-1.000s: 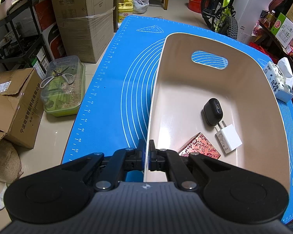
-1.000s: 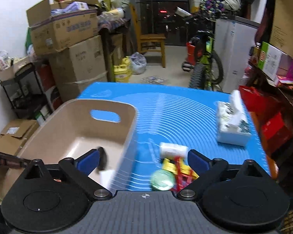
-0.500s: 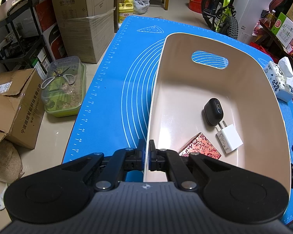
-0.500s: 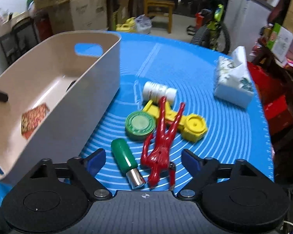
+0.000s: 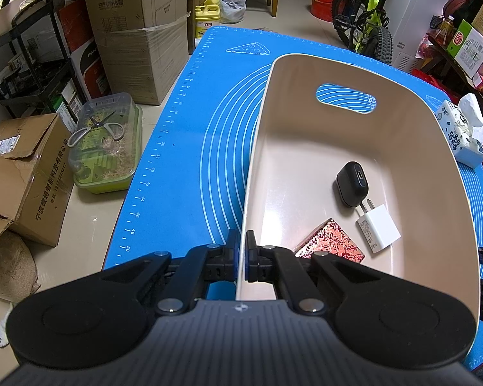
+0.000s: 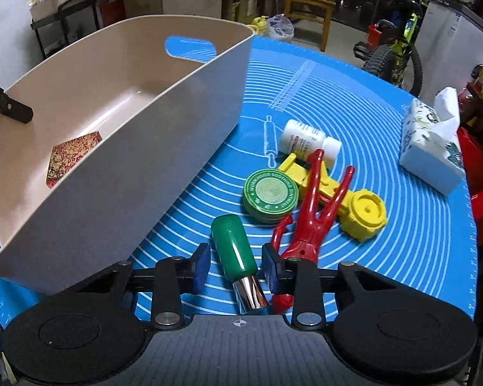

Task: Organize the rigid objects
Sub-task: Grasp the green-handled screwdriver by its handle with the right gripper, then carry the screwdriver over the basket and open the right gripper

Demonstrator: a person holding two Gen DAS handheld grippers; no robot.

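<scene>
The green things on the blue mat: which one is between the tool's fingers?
The green-handled piece with the shiny metal end lies between the right tool's closing fingers. The round green tin sits farther away, flat.

The near wall of the beige bin (image 6: 119, 173) hides most of its floor in the right wrist view: only a corner of the red patterned box (image 6: 69, 157) shows, and nothing else on that floor. Beside the bin, the red tool (image 6: 315, 218) covers the yellow toy's (image 6: 364, 212) middle. The green-handled tool's (image 6: 235, 254) metal tip disappears under the gripper body.
</scene>
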